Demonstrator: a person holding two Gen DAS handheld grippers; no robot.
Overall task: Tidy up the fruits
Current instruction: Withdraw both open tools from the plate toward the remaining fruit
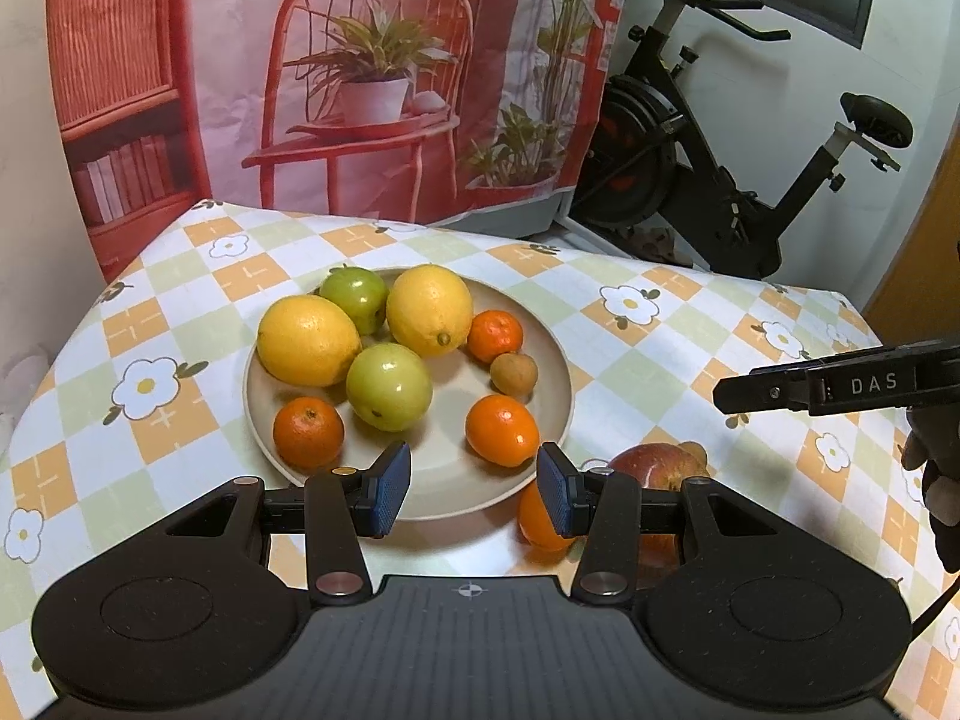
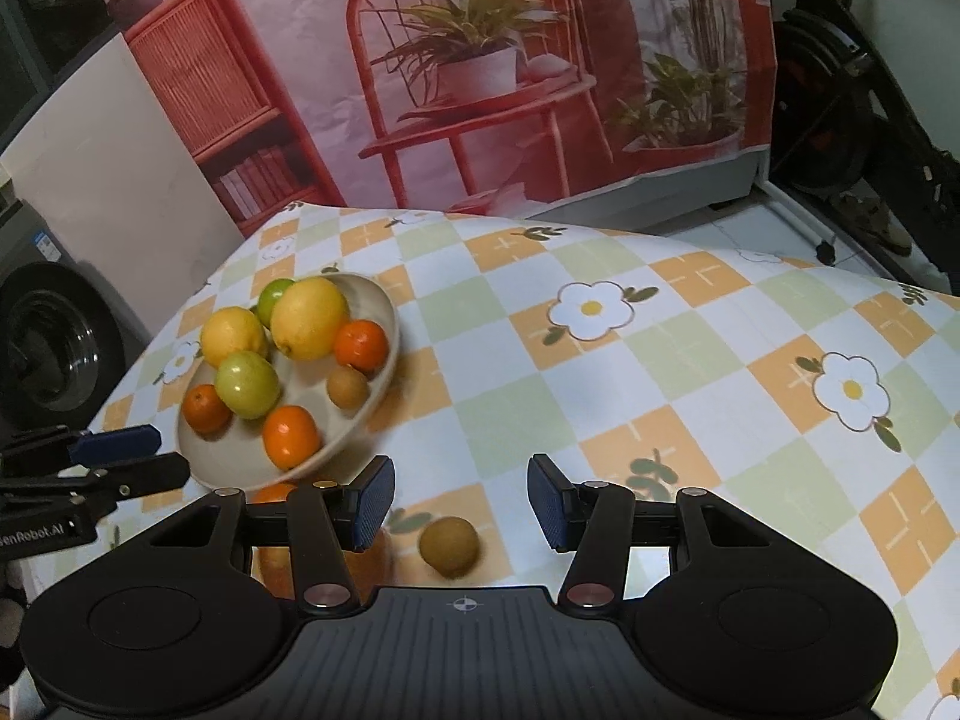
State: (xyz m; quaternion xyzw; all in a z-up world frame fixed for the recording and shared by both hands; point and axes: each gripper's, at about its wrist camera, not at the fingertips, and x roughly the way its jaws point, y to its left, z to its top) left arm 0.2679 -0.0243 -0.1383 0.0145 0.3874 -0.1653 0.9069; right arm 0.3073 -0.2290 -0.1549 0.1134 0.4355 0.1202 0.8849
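Observation:
A beige plate [image 1: 555, 360] [image 2: 387, 354] holds two lemons [image 1: 309, 341], two green apples [image 1: 389, 387], three mandarins [image 1: 502, 430] and a small brown fruit [image 1: 513, 373]. My left gripper [image 1: 474, 495] is open and empty, just above the plate's near rim. Off the plate, an orange [image 1: 537, 525] and a red apple [image 1: 657, 468] lie behind its right finger. My right gripper [image 2: 461, 504] is open and empty over the cloth, with a loose brown fruit [image 2: 449, 546] on the table just below it. Its fingers also show in the left wrist view [image 1: 780, 390].
The table wears a checked flower tablecloth [image 2: 660, 360]. A printed backdrop [image 1: 360, 78] hangs behind it. An exercise bike [image 1: 720, 168] stands at the back right, and a washing machine [image 2: 54, 336] at the left.

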